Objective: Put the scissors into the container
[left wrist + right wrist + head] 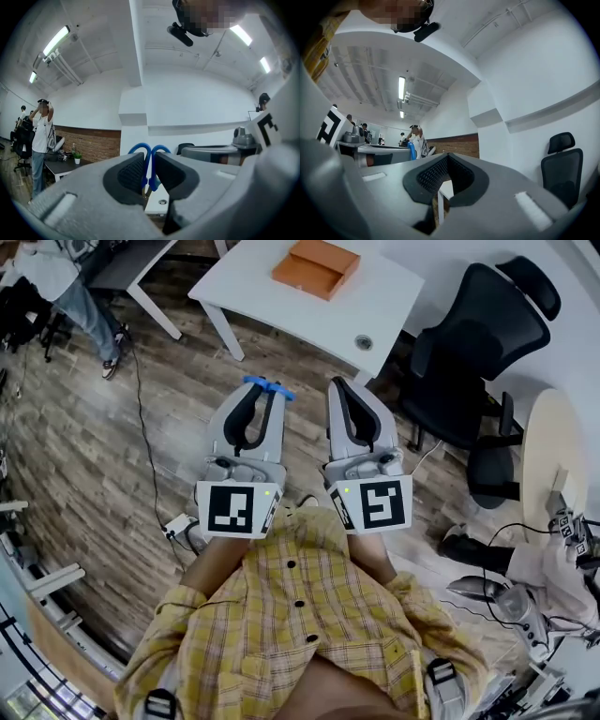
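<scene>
Left gripper (263, 396), short of the white table (375, 306), is clamped on blue-handled scissors (150, 157), whose loops poke past its tips. Right gripper (339, 387) is closed and empty. An orange container (316, 266) sits on the table; the scissors are best carried steadily above it before letting go.

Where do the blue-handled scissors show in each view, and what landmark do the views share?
Head view: scissors at the left gripper tip, upper centre.
Left gripper view: scissors clamped between its jaws, centre.
Right gripper view: scissors as a blue sliver, left of centre.
Shared landmark: the white table ahead.
</scene>
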The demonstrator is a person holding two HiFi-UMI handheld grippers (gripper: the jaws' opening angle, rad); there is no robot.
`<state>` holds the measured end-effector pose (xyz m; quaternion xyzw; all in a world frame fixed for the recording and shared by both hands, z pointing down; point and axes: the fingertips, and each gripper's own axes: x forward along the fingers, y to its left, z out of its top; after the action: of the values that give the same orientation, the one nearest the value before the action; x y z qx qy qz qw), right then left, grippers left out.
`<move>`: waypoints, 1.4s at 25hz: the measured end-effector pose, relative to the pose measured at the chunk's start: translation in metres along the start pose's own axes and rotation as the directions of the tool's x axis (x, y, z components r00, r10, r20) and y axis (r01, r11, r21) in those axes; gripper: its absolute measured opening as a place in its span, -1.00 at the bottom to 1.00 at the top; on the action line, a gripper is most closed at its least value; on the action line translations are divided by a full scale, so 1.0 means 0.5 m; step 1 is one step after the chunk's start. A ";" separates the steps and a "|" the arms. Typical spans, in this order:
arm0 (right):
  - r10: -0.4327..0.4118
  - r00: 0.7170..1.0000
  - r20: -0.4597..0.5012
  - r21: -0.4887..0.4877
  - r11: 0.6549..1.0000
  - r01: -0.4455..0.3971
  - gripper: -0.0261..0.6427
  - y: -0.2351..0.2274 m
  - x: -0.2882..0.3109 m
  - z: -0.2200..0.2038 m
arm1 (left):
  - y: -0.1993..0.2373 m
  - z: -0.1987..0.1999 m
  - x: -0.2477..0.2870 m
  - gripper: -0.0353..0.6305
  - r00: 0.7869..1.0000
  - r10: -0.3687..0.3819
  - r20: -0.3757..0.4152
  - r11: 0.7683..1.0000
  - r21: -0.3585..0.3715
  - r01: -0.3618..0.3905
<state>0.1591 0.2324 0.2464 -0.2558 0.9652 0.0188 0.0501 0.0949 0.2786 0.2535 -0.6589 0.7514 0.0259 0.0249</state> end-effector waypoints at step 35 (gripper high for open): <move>-0.296 0.950 -0.101 -0.119 0.951 0.284 -0.90 -0.187 0.540 -0.057 | 0.332 -0.034 0.515 -0.66 0.960 -0.279 -0.005 0.959 0.043 0.279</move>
<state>-0.0300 0.0165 0.2449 -0.3978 0.9161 0.0457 -0.0179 -0.1032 0.0444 0.2529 -0.7574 0.6515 0.0063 0.0432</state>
